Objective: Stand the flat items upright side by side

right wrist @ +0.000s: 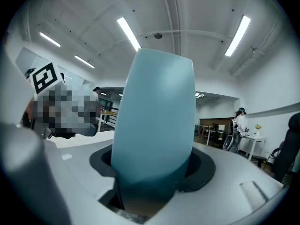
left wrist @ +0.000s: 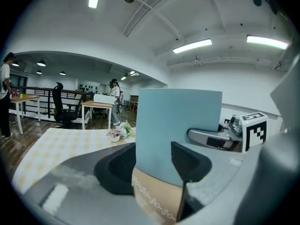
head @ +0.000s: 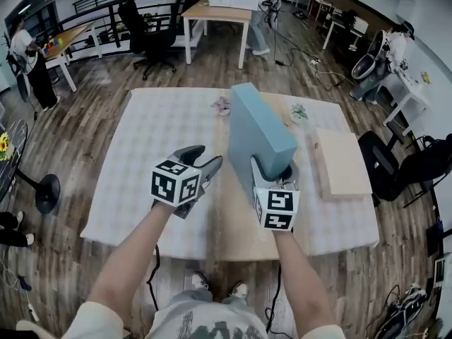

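1. My right gripper (right wrist: 152,172): jaws clamped on the lower end of the blue slab (head: 258,136), which stands upright at centre frame on the worktop (head: 155,147).
2. My left gripper (left wrist: 154,165): jaws apart and empty, with the slab just beyond them.
3. Head view only: tan board (head: 341,162) lying flat at the right; flowers (head: 221,106) further back.

Ceiling strip lights (left wrist: 192,46) give bright, even light; fisheye edges darken.

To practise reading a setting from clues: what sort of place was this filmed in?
Probably an open-plan lab or workshop office: a light wooden desk and a black swivel office chair stand on a wood-plank floor, under long ceiling strip lights.
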The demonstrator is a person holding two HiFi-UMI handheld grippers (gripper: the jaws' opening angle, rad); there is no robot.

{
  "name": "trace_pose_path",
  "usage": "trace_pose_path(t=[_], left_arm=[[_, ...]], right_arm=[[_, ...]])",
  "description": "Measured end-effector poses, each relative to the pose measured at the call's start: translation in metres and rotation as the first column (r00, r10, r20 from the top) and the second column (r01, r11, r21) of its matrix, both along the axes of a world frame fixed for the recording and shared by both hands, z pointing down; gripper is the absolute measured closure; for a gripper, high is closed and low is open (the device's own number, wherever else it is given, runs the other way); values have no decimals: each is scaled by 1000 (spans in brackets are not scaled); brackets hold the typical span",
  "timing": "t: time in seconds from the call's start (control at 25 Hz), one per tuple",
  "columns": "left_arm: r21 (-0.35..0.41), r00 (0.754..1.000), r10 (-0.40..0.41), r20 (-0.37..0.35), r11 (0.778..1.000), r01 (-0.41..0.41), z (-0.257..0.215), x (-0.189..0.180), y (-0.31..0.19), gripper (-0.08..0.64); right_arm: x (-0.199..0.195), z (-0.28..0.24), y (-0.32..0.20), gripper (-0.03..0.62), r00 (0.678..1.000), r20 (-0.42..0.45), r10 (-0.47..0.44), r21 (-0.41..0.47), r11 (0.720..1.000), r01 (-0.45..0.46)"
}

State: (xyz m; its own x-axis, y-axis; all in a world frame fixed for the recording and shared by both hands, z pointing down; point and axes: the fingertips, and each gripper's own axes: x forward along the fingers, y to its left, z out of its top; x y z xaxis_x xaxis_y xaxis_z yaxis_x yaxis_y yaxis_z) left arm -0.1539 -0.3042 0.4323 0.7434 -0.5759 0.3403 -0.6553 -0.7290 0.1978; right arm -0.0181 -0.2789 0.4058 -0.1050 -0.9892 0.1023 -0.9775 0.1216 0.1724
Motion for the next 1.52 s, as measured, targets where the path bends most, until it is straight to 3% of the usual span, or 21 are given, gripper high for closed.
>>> trace_pose_path(t=[0.4,0.72,1.16,1.52], left_arm=[[-3,998,60,-2,998,-60,2,-19,-5,314],[-1,997,83,-4,997,-83,1,-26,4,314],[1,995,99,-16,995,-99,1,-22,21,314],[20,997,71,-34,997,-71,-3,-10,44,314]], right_arm=[[-27,9,-15,291,976,50,213,-3,977,-213],[-51,16,-13,290,949,112,295,-47,955,-291],[-56,19,-7,275,969,90,232,-99,970,-223],[-59,9,27,268,987,124,101,-95,991,-90]])
